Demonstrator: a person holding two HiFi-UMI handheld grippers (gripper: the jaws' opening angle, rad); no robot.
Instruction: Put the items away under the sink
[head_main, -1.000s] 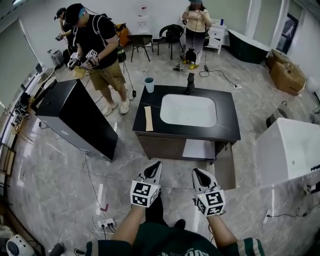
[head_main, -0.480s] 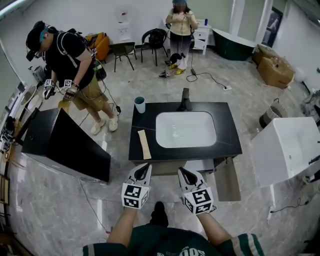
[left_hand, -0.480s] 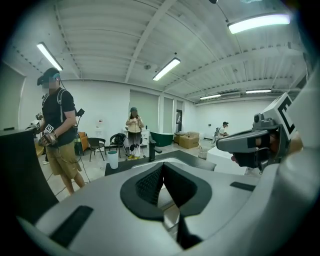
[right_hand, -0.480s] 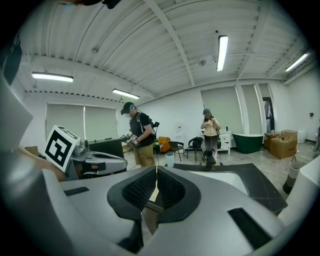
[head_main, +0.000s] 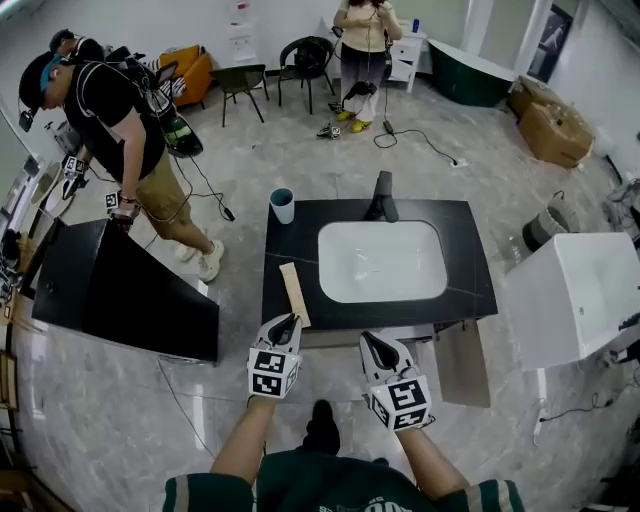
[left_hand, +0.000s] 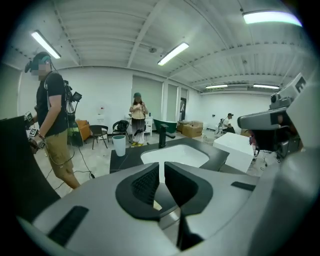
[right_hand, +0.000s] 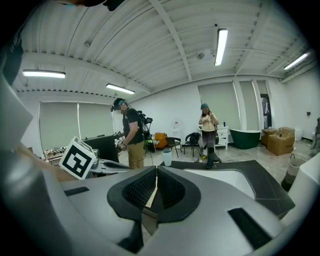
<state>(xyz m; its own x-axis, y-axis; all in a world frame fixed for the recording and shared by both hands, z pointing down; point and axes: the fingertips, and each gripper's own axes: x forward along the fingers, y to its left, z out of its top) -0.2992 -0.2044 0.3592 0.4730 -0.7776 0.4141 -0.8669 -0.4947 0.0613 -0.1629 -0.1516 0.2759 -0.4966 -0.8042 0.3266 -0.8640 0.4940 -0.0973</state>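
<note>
Left gripper and right gripper are hovering at the near edge of the vanity top, each with jaws together, gripping nothing.

Black vanity top; white basin; tan strip; white cup, teal rim; grey marbled floor.

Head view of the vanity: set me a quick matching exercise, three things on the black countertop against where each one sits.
Things
1. cup
2. tan strip
3. faucet

Places
A. middle of the back edge, behind the white basin
B. front left, lying flat beside the basin
C. back left corner of the countertop, standing upright

Pairs: 1-C, 2-B, 3-A
</note>
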